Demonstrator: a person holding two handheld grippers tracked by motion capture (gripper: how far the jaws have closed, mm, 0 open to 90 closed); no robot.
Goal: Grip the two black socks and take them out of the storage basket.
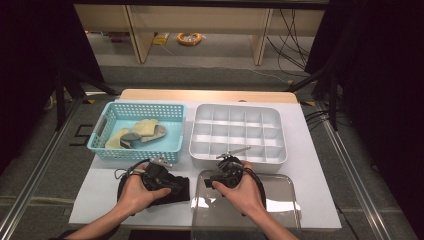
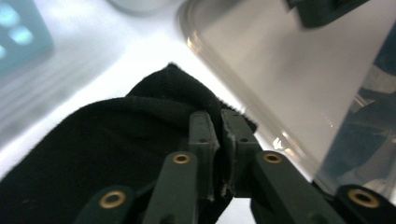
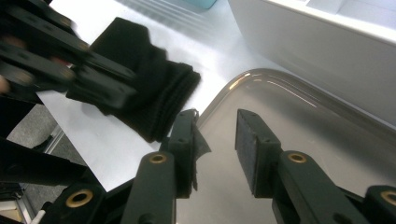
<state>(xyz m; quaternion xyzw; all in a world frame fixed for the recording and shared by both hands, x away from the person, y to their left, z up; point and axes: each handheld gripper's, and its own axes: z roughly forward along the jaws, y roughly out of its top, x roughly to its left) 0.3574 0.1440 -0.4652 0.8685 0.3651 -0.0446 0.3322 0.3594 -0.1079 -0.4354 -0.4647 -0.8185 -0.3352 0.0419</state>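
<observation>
L gripper point(image 2: 219, 135) jaws pinched on black folded cloth point(image 2: 116, 154), lying on counter point(image 1: 300, 165) just beside clear lid point(image 1: 280, 195). R gripper point(image 3: 217, 140) jaws part-open over lid, holding nothing. Judgement: early stage; divided tray point(image 1: 237, 132) empty, more cloths in teal basket point(image 1: 107, 142).

Looks like a lab/test rig: black curtains point(image 1: 30, 60), floor rails point(image 1: 35, 170), loose cables point(image 1: 292, 40), cable coil point(image 1: 189, 38).

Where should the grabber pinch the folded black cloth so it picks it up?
Probably the folded end of the black cloth next to the clear lid, coming down from above. The layers stack thick there, giving something to pinch. The left gripper already pinches that edge.
</observation>
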